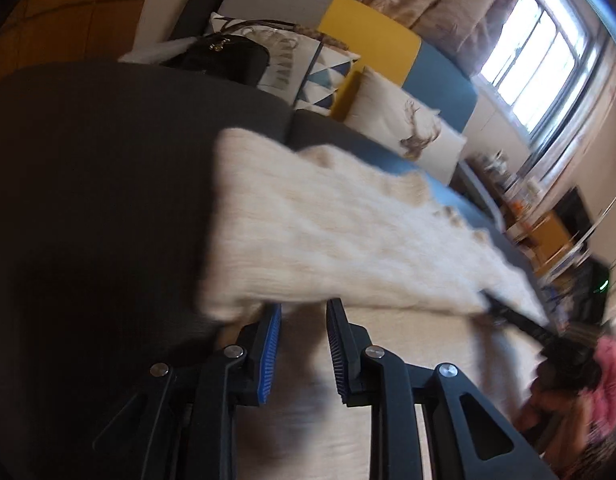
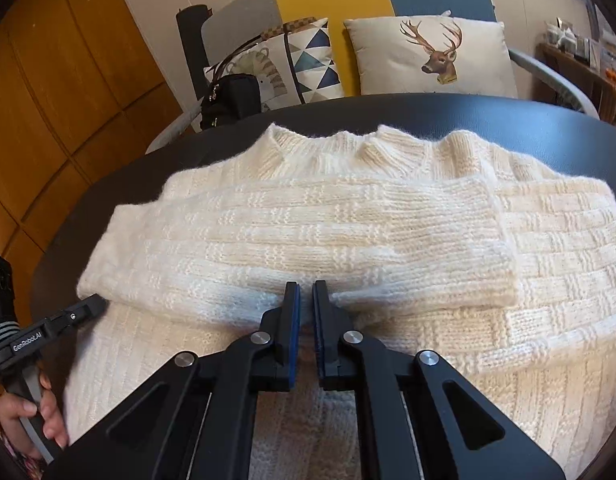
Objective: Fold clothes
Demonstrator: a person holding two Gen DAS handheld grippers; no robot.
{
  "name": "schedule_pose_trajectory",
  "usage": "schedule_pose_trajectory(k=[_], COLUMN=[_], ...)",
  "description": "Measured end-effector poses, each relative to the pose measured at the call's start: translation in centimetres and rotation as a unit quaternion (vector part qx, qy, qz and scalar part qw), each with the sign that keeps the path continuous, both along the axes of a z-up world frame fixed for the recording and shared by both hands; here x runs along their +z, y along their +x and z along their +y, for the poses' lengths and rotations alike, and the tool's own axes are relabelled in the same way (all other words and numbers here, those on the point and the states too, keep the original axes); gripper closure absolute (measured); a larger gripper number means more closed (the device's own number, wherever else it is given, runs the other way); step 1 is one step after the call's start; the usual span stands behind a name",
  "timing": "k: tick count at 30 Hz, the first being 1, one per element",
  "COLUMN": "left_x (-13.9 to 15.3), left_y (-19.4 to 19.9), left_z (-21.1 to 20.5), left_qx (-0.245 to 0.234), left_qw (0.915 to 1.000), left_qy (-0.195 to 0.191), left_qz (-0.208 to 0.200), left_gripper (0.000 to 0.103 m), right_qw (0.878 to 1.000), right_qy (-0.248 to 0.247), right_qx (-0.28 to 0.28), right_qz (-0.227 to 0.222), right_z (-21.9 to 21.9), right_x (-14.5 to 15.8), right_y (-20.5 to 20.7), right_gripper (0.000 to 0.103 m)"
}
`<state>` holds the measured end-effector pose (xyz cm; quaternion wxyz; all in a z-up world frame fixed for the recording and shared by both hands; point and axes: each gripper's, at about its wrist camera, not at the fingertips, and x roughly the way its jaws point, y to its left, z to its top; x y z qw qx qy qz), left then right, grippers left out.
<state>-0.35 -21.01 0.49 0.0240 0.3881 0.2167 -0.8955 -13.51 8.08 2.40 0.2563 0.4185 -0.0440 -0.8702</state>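
A cream knitted sweater (image 2: 348, 232) lies flat on a round black table (image 2: 508, 120), collar at the far side, with one sleeve folded across the chest. My right gripper (image 2: 306, 286) is shut on the near edge of that folded sleeve, and the knit puckers at its tips. In the blurred left wrist view the sweater (image 1: 328, 240) fills the middle. My left gripper (image 1: 304, 308) stands open just short of the fold's edge, with only the lower layer showing between its blue pads. The right wrist view shows the left gripper (image 2: 88, 310) touching the fold's left corner.
A person's hand (image 2: 48, 412) holds the left gripper's handle. Behind the table stands a sofa with a deer cushion (image 2: 432, 56), a triangle-patterned cushion (image 2: 312, 60) and a black bag (image 2: 228, 100). Wooden panels (image 2: 68, 100) line the left. A cluttered shelf (image 2: 580, 52) stands at the right.
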Motion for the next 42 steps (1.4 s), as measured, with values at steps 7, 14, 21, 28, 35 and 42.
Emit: schedule_pose_trajectory(k=[7,14,21,28,35,42], left_x=[0.2,0.7,2.6,3.8,1.5,1.2], left_y=[0.8,1.1,3.3,0.7,0.2,-1.7], left_z=[2.1,1.2,3.0,8.0,9.5,9.4], left_qx=[-0.013,-0.01,0.035,-0.055,-0.079,-0.092], left_qw=[0.9942,0.9967,0.9969,0.9903,0.9769,0.9716], left_qy=[-0.107,-0.08,-0.065,-0.123,-0.199,-0.218], left_qz=[-0.004,-0.013,0.027,0.032,-0.004,-0.01], left_gripper=[0.08,0.08,0.08,0.08,0.078,0.076], right_qw=[1.0,1.0,1.0,0.999,0.989,0.992], right_qy=[-0.017,-0.002,0.015,-0.01,0.133,0.117], right_qx=[-0.001,-0.002,-0.002,0.028,0.032,0.006], right_qz=[-0.008,0.0,0.006,0.013,0.057,0.037], right_z=[0.4,0.1,-0.3,1.4,4.6,6.6], right_x=[-0.1,0.0,0.2,2.9,2.2,-0.3], right_y=[-0.4,-0.4,-0.3,1.8,7.3,5.4], right_gripper=[0.097,0.097,0.096,0.087,0.084,0.08])
